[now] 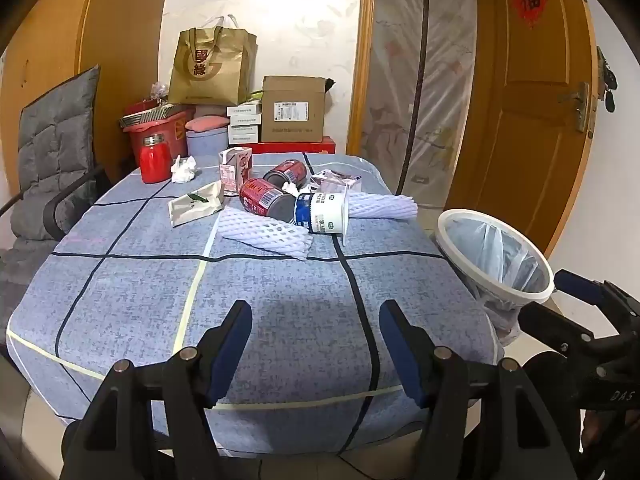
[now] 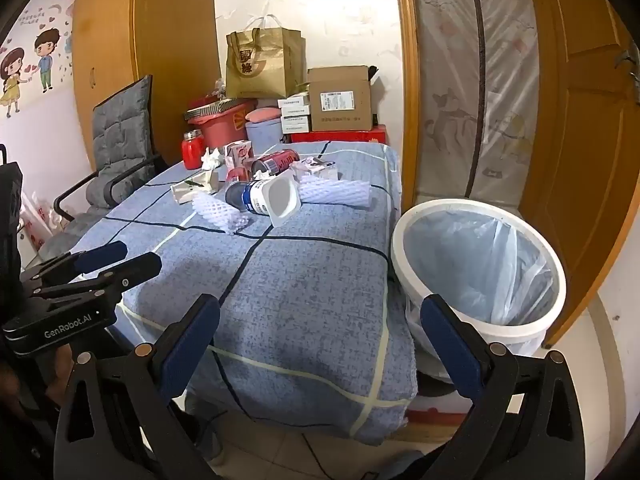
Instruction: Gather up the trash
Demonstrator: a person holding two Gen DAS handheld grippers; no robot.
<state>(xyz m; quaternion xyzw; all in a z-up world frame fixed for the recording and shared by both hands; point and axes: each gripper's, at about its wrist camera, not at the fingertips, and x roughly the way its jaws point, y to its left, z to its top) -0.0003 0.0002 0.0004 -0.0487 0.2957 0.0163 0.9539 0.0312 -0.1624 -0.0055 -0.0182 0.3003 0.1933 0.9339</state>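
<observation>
Trash lies piled at the far end of a table under a blue checked cloth: a white and blue yogurt cup on its side, two red cans, white foam nets, a pink milk carton, a crumpled tissue and a paper wrapper. A white bin lined with a clear bag stands right of the table. My left gripper hangs open over the near table edge. My right gripper is open too, near the table's front right corner beside the bin. Neither holds anything.
A red jar stands at the table's far left. A grey cushioned chair sits to the left. Boxes, a gold paper bag and a red bucket are stacked behind the table. A wooden door stands open on the right.
</observation>
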